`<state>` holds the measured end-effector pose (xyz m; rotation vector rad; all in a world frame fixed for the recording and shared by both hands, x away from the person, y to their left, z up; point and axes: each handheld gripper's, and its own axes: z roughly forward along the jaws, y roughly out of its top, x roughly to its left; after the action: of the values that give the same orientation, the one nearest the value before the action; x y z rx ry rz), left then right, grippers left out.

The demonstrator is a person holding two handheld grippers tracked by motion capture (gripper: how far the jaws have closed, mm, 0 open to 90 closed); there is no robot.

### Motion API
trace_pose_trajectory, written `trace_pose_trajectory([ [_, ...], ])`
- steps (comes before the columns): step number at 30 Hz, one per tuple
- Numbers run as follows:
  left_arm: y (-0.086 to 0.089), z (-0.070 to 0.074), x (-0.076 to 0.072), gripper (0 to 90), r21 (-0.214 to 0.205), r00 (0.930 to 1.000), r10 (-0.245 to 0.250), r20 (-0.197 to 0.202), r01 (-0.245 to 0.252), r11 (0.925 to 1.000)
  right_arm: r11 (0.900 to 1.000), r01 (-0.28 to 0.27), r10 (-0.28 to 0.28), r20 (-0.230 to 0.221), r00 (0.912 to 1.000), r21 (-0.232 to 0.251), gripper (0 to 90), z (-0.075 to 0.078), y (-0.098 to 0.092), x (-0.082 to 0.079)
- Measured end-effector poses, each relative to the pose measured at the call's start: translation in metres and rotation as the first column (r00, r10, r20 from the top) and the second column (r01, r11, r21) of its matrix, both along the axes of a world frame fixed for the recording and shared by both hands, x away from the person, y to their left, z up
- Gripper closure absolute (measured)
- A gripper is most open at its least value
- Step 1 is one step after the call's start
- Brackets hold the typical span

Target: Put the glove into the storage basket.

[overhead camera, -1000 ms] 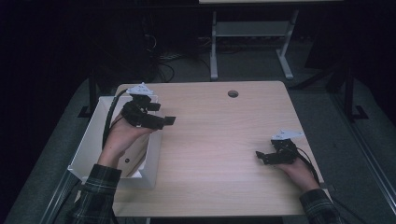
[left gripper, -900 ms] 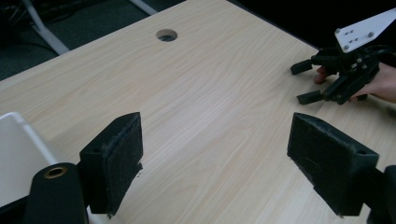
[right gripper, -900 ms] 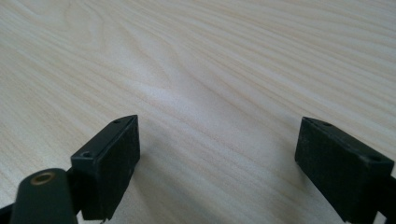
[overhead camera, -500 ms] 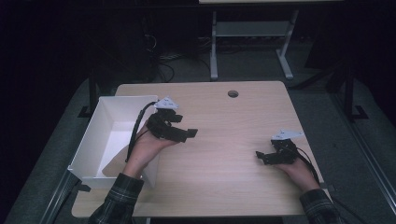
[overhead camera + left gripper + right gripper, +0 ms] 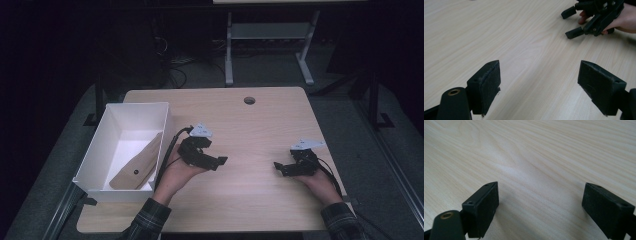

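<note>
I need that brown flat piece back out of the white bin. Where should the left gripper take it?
Grip the brown piece at its raised narrow end leaning on the white bin's right wall, coming from above: the lower wide end probably lies flat, so jaws likely can't get under it.

Nothing readable anywhere, honestly: no text, labels, brand marks or numbers showed up on the light wooden desk (image 5: 240,125), the white rectangular plastic bin (image 5: 100,150) or the brown flat item (image 5: 137,165) inside it.
</note>
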<state>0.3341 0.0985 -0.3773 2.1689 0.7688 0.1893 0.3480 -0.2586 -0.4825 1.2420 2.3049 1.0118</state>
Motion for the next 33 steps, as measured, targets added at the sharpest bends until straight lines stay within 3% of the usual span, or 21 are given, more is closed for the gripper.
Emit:
trace_pose_trajectory([
  [9, -0.009, -0.031, -0.002, 17.9, 0.019, 0.9996, -0.029, 0.001, 0.029, 0.9994, 1.0000, -0.001, 0.001, 0.000, 1.0000, 0.000, 13.6, 0.000, 0.000, 0.000],
  [17, -0.012, -0.050, -0.004, 17.9, 0.027, 0.9994, -0.034, 0.010, 0.033, 0.9991, 1.0000, -0.001, 0.001, 0.000, 1.0000, 0.000, 13.6, 0.000, 0.000, 0.000],
  [33, -0.015, -0.089, -0.010, 17.0, 0.119, 0.9990, -0.041, 0.018, 0.038, 0.9922, 1.0000, -0.002, 0.002, 0.000, 1.0000, 0.000, 13.6, 0.000, 0.000, 0.000],
])
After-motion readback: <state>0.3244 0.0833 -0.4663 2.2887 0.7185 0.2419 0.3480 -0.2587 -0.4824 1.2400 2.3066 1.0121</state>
